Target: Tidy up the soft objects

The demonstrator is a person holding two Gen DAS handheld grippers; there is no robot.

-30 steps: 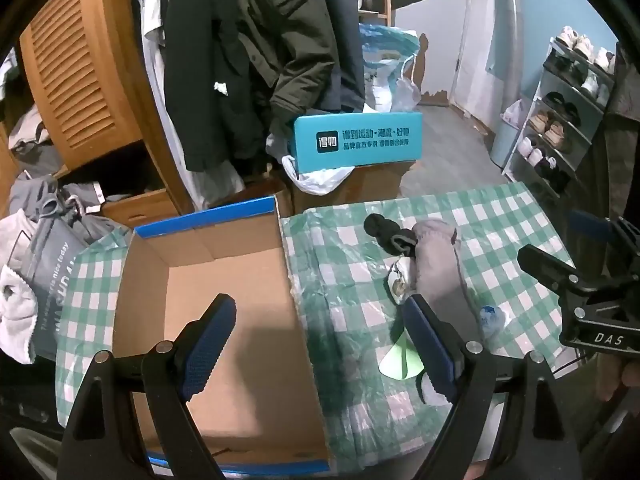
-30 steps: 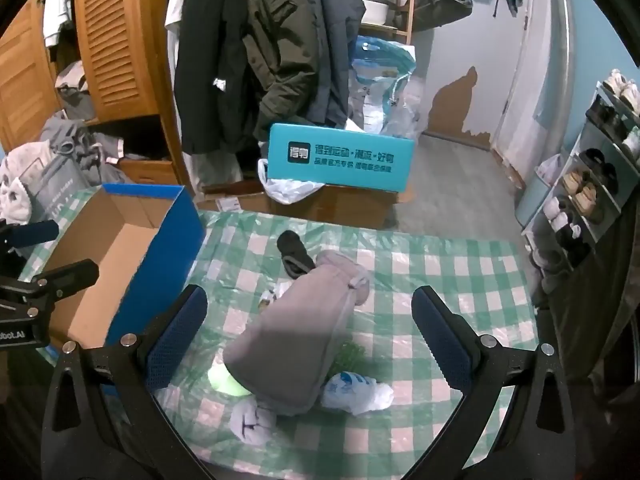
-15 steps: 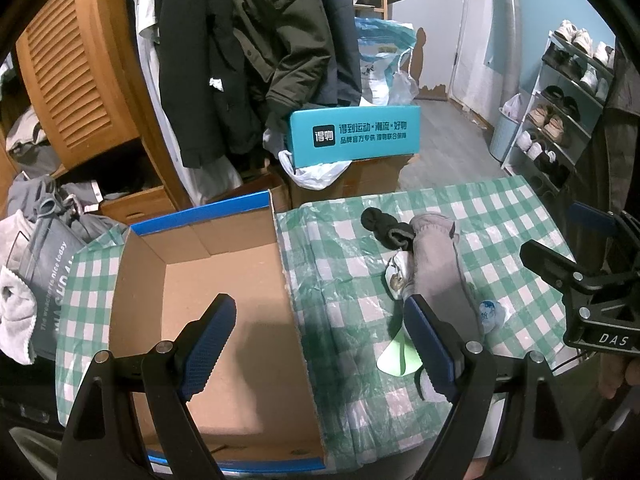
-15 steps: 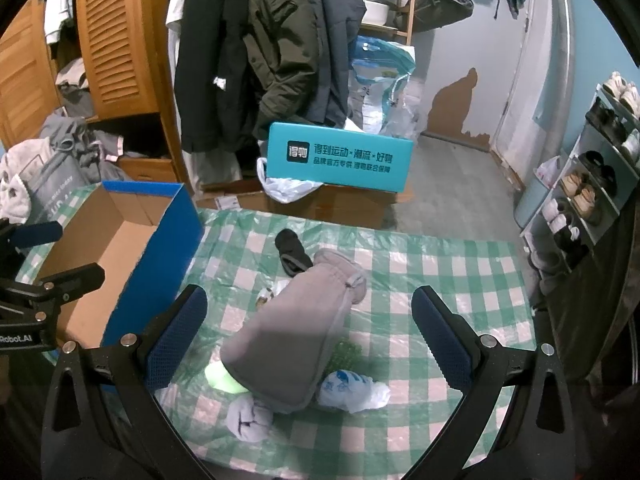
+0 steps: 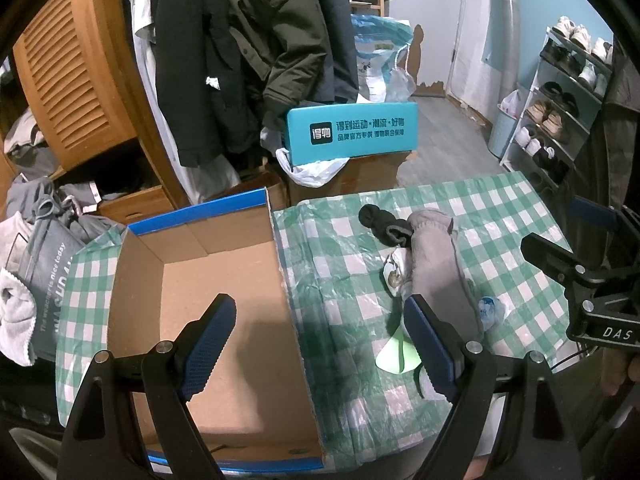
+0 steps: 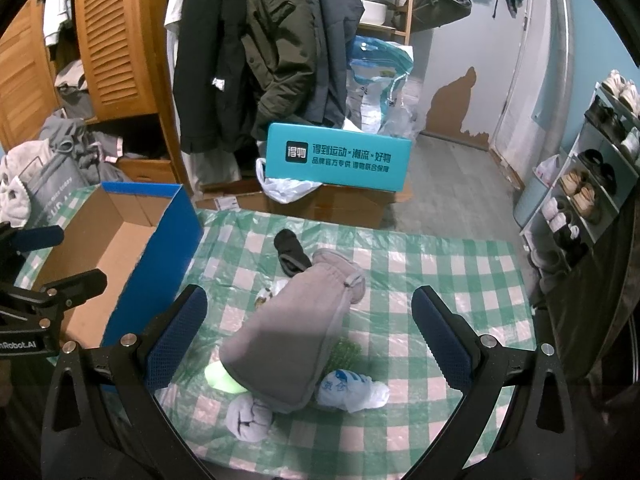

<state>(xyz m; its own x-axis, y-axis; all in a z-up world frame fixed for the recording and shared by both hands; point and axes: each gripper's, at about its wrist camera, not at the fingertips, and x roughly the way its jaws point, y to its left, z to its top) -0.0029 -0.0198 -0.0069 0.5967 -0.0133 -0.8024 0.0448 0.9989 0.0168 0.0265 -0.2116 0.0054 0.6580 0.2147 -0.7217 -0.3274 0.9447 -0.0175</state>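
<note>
A pile of soft things lies on the green checked tablecloth (image 6: 440, 280): a grey folded garment (image 6: 296, 332) on top, a black sock (image 6: 290, 254) behind it, a rolled grey sock (image 6: 248, 418), a lime green piece (image 6: 220, 378) and a blue-and-white bundle (image 6: 352, 390). Left of the pile stands a blue cardboard box (image 5: 208, 280), its brown inside bare. My left gripper (image 5: 320, 328) hovers open over the box's right wall. My right gripper (image 6: 308, 328) hangs open above the grey garment (image 5: 436, 276), holding nothing.
A teal box (image 6: 340, 158) rests on a brown carton behind the table. Coats (image 6: 260, 40) hang by a wooden wardrobe (image 6: 116, 40). Clothes (image 5: 40, 232) are heaped at the left. A shoe rack (image 6: 592, 184) stands at the right.
Both grippers have drifted slightly back and up, so the scene sits a little lower in view. Nothing on the table has moved. Both stay open.
</note>
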